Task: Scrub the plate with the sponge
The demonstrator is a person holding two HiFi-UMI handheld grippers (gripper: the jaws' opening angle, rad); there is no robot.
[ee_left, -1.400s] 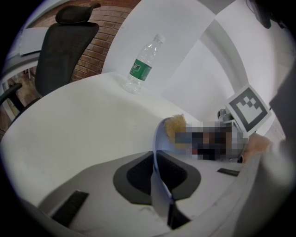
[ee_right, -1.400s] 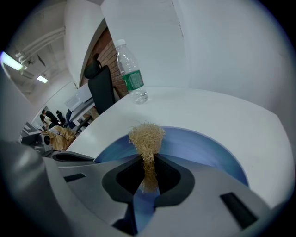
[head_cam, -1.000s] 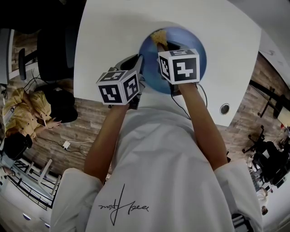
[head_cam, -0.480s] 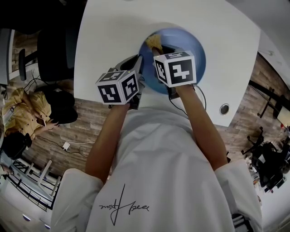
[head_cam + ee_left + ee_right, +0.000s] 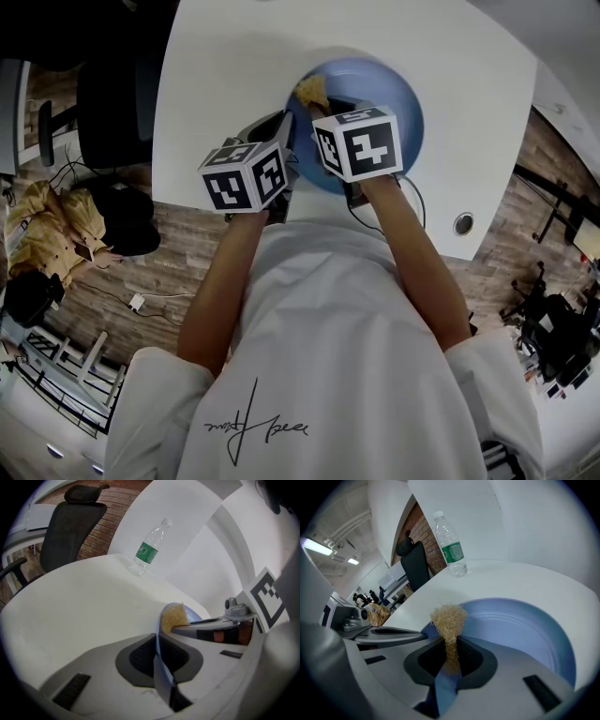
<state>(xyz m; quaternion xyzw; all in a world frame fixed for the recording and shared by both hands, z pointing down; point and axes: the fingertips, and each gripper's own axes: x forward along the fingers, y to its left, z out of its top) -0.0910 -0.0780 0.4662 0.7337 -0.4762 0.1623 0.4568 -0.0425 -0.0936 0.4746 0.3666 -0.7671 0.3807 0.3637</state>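
One water bottle (image 5: pixel 149 550) stood top centre on the white table (image 5: pixel 70 602), one office chair (image 5: pixel 70 527) upper left. One blue plate (image 5: pixel 520 625) sat mid-frame, rim clamped by the left gripper (image 5: pixel 157 641). The right gripper (image 5: pixel 450 646) squeezed the one fibrous sponge (image 5: pixel 448 618) at the plate's left edge, two marker cubes (image 5: pixel 364 141) masking its near side.

The white table (image 5: pixel 216 84) carries 2 things: the blue plate (image 5: pixel 403 94) near its front edge and 1 clear water bottle (image 5: pixel 149 550) standing upright farther back.

No legible text: green bottle label (image 5: pixel 147 553), shirt script (image 5: pixel 255 428) unreadable
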